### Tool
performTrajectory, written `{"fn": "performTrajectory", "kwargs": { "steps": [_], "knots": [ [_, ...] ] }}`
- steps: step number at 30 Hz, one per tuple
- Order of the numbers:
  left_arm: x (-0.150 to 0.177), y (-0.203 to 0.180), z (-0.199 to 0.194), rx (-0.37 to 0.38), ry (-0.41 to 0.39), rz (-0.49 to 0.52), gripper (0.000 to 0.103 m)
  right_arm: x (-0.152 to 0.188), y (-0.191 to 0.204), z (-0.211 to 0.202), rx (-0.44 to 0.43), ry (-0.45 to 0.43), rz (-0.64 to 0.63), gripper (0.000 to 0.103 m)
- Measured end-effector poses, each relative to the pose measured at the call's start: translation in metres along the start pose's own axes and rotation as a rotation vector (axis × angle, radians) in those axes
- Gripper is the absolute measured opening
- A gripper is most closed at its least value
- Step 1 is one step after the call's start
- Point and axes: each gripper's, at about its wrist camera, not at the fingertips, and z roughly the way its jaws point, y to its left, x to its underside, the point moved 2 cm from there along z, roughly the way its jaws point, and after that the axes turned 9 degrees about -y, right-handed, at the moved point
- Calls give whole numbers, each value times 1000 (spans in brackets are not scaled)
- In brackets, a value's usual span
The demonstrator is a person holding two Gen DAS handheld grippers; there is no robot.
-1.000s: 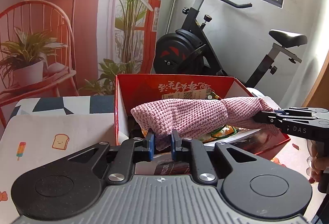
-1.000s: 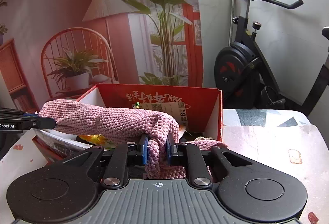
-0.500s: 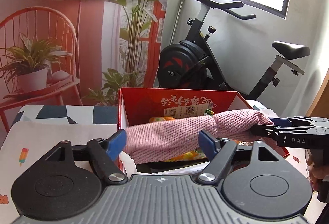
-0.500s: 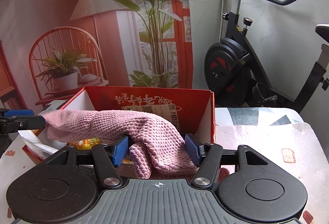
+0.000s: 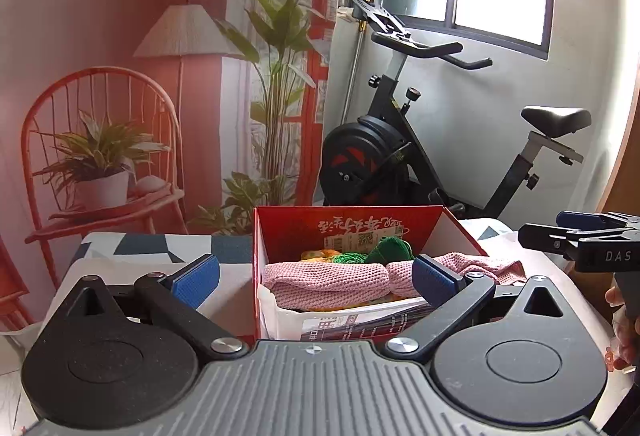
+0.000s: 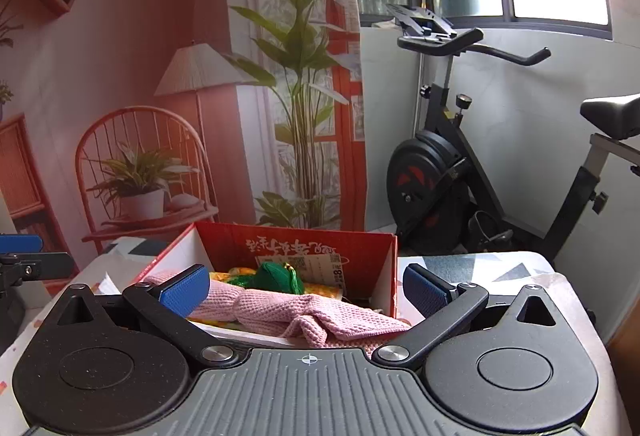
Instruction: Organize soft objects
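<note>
A pink knitted cloth (image 5: 332,282) lies across the top of the red cardboard box (image 5: 352,222), one end draped over the box's right rim. It also shows in the right wrist view (image 6: 296,310), in the same box (image 6: 320,242). A green yarn ball (image 5: 390,250) and orange-yellow items lie behind it; the yarn ball also shows in the right wrist view (image 6: 278,276). My left gripper (image 5: 316,276) is open and empty in front of the box. My right gripper (image 6: 306,286) is open and empty, just behind the cloth's near end.
The box stands on a table with a patterned cloth (image 5: 120,256). The right gripper shows from the side at the left wrist view's right edge (image 5: 580,240). An exercise bike (image 5: 400,156) and a printed backdrop stand behind the table. White paper and a booklet (image 5: 360,320) sit under the pink cloth.
Both grippers opened and let go of the pink cloth, which dropped onto the box contents. Both grippers have drawn back and risen away from the box.
</note>
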Motion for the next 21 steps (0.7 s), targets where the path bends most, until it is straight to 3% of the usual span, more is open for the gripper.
{"fn": "performTrajectory", "kwargs": {
  "steps": [4,8,15,21],
  "knots": [
    [-8,0,-26,-41,-18,-20,103,-13,12,-30,-3,-50,-2,103],
    [-17,-2,-50,-35,-25,-53,103,-25,30,-61,16,-83,-44,103],
    [-30,-9,-105,-117,-107,-2,103,-42,60,-122,-24,-130,-53,103],
    [-39,-12,-156,-108,-134,-55,103,-46,79,-172,11,-164,-66,103]
  ]
}}
